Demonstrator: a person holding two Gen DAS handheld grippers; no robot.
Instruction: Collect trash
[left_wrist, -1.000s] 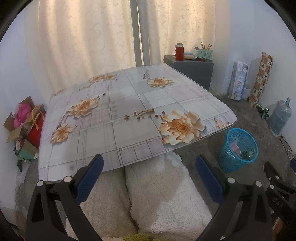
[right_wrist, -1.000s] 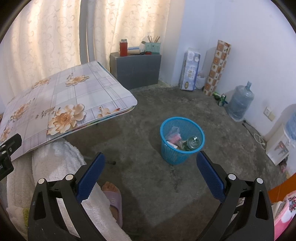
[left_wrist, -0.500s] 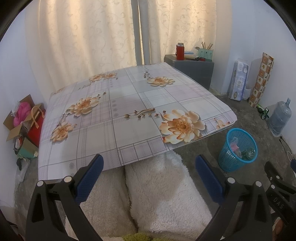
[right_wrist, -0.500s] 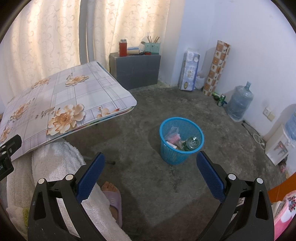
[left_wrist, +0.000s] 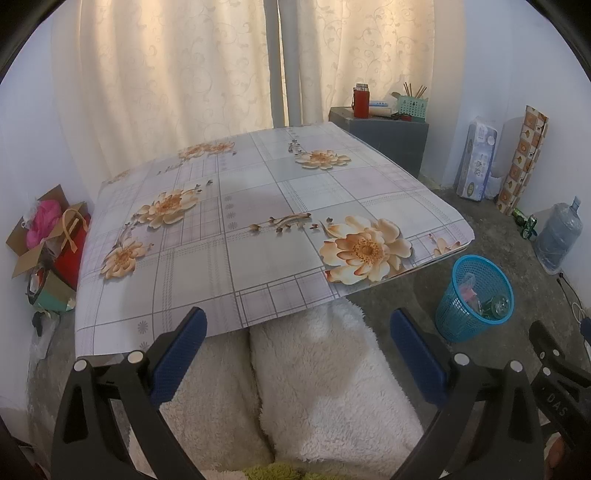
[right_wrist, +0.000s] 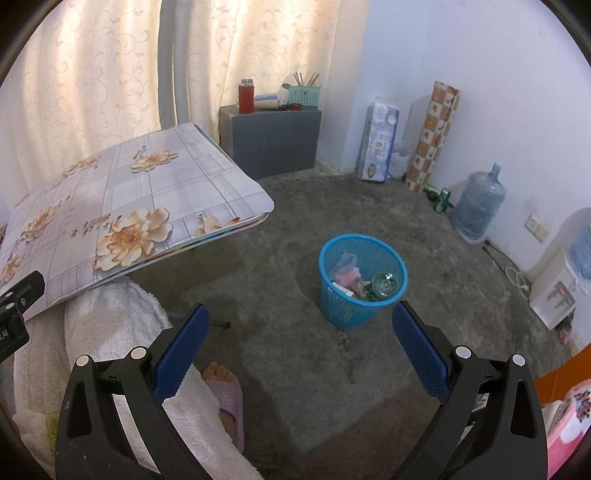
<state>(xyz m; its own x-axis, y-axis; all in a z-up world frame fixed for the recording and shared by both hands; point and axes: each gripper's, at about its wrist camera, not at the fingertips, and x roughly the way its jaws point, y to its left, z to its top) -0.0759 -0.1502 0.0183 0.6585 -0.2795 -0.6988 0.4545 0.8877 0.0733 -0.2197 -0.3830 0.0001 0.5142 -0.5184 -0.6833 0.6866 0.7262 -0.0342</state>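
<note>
A blue mesh trash basket (right_wrist: 364, 280) stands on the concrete floor right of the table, holding wrappers and a clear lidded cup (right_wrist: 386, 285); in the left wrist view the basket (left_wrist: 474, 298) sits at the right. My right gripper (right_wrist: 301, 332) hangs open above the floor, near side of the basket, nothing between its blue pads. My left gripper (left_wrist: 297, 334) is open too, over the person's white fluffy lap (left_wrist: 325, 384) at the near edge of the floral table (left_wrist: 258, 236). I see no loose item on the tabletop.
A grey cabinet (right_wrist: 271, 138) with a red flask and pen holder stands by the curtain. A tissue pack (right_wrist: 380, 149), patterned roll (right_wrist: 432, 136), cans and water jug (right_wrist: 478, 201) line the right wall. Boxes and a red bag (left_wrist: 48, 243) sit left of the table. A slippered foot (right_wrist: 225, 391) rests below.
Both views have shifted only slightly; the left wrist view drifted a little right. Both grippers stay open and hold nothing.
</note>
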